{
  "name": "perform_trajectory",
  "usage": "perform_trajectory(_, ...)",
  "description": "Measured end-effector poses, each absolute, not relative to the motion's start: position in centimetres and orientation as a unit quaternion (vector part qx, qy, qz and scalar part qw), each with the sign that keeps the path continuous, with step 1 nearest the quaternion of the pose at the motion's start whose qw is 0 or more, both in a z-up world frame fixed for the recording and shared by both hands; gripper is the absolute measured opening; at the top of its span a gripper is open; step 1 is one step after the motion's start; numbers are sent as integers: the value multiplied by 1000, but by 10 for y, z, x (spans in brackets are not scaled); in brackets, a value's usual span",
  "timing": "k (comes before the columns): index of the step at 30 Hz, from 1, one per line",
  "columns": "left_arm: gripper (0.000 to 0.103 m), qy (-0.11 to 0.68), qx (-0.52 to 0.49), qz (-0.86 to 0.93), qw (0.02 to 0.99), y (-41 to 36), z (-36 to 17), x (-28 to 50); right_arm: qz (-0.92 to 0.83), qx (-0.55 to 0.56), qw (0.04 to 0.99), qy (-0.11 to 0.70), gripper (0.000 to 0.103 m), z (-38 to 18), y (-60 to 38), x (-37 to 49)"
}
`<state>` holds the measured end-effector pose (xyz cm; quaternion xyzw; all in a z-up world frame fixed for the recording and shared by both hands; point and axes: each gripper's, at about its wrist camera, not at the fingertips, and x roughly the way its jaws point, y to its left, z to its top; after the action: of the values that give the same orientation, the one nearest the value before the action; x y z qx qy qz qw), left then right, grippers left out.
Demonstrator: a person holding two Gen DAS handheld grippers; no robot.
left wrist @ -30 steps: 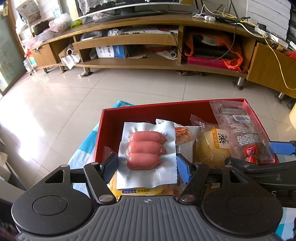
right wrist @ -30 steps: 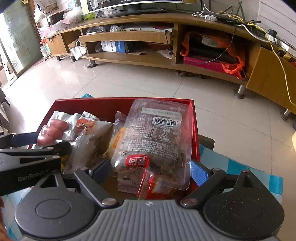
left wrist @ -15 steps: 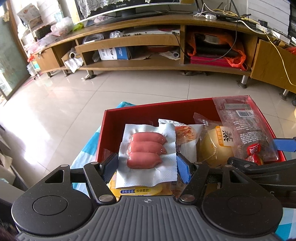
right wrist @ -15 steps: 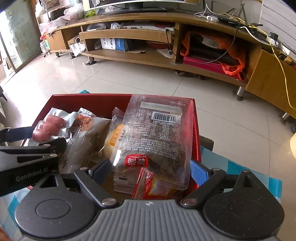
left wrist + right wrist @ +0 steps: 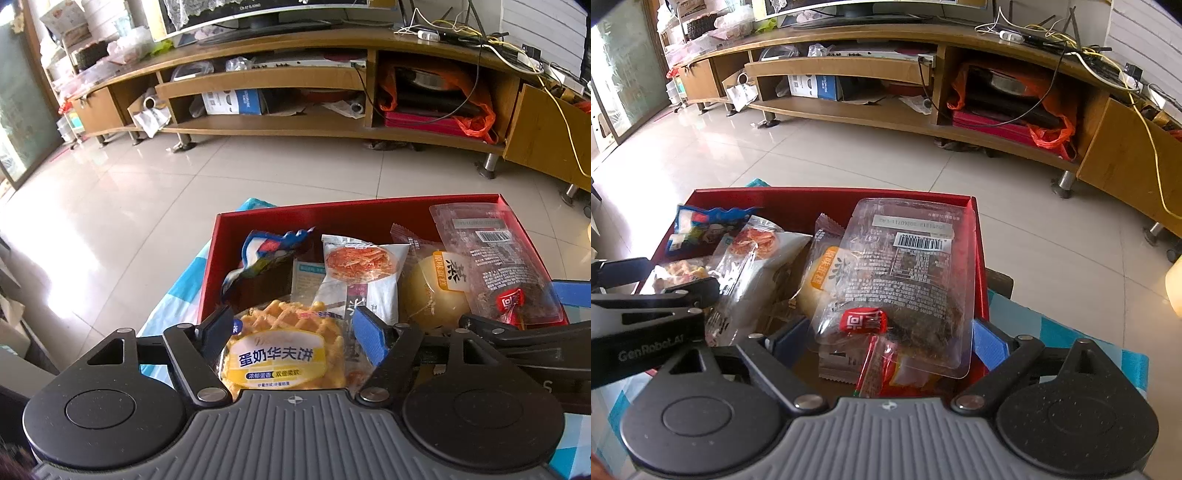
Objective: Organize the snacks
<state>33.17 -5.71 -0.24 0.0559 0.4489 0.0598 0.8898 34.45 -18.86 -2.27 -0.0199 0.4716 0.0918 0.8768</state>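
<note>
Red cardboard box (image 5: 280, 218) holds packets; left gripper (image 5: 293, 326), jaws spread, straddles the yellow waffle packet (image 5: 286, 350). Next: likely pinch it.

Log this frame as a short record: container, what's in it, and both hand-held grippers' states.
container: red box on a blue-checked cloth
contents: waffle pack, blue snack bag, white shredded-snack pack, yellow bun, clear barcode pack
left hand-held gripper: open, fingers either side of the waffle pack
right hand-held gripper: open, at the clear barcode pack's near end
</note>
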Motion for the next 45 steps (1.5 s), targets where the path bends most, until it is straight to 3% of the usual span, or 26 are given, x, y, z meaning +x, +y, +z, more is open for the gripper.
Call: perform_trajectory(45, 87, 433, 46, 47, 899, -51, 21, 297, 66, -37, 884, 461, 93, 15, -198, 304)
